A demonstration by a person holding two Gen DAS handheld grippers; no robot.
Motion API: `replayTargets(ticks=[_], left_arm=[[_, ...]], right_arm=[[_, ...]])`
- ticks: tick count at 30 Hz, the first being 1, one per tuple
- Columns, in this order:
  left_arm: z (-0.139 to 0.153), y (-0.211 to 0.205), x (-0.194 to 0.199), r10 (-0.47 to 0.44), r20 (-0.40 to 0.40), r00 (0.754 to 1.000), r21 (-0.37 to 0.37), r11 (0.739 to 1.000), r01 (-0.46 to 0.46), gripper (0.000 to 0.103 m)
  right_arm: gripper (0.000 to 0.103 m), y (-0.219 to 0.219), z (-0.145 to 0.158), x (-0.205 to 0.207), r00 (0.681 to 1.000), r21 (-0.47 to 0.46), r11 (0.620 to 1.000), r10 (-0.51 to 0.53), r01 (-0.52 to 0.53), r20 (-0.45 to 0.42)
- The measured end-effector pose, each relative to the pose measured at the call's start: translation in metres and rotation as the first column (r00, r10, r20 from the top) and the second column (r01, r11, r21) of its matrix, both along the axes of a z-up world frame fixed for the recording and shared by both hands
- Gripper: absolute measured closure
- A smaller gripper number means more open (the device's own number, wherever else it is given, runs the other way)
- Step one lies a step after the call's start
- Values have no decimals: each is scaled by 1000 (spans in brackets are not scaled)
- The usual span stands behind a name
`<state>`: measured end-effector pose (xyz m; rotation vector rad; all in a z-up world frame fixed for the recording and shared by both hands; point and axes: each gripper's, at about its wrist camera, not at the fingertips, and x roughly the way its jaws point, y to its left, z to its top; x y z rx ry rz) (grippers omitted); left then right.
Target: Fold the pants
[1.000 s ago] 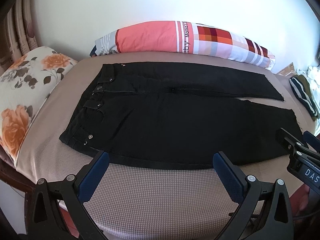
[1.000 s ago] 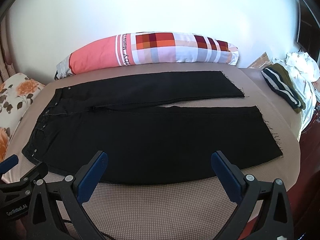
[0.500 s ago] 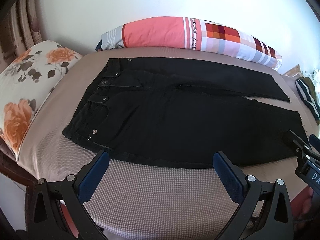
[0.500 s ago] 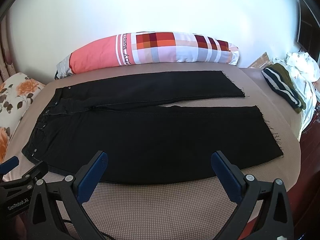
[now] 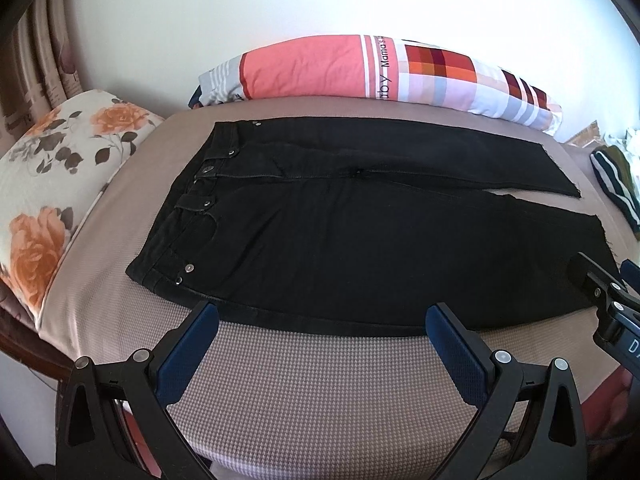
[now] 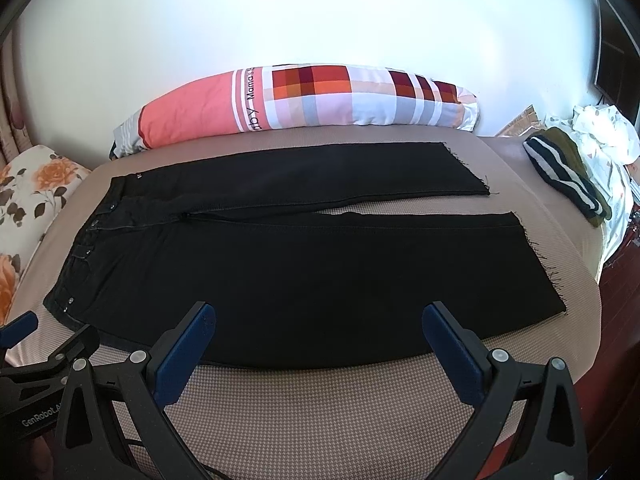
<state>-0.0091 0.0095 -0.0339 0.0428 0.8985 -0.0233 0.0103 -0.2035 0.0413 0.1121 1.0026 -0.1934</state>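
There is one pair of black pants (image 5: pixel 360 232) with two legs. There are two pillows: one long pink checked pillow (image 5: pixel 380 72) and one flower pillow (image 5: pixel 60 168). There is one striped cloth (image 6: pixel 564 176) and one white cloth (image 6: pixel 604 132). There are two claws, the left claw (image 5: pixel 322 328) and the right claw (image 6: pixel 319 326), on one bed (image 6: pixel 320 408).

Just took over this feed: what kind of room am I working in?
Most likely a bedroom. The black pants lie flat on a bed with a floral pillow at one end, a long patchwork bolster against the wall, and loose clothes piled at the side.
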Motion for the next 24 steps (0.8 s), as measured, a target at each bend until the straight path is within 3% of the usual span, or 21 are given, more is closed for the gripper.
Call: replayTargets(ticks=[24], left_arm=[[2,-5,1,-8,5,1000,10,1000,8,0]], right_arm=[[0,-3,1,1,1000,1,1000,-2,2,-7]])
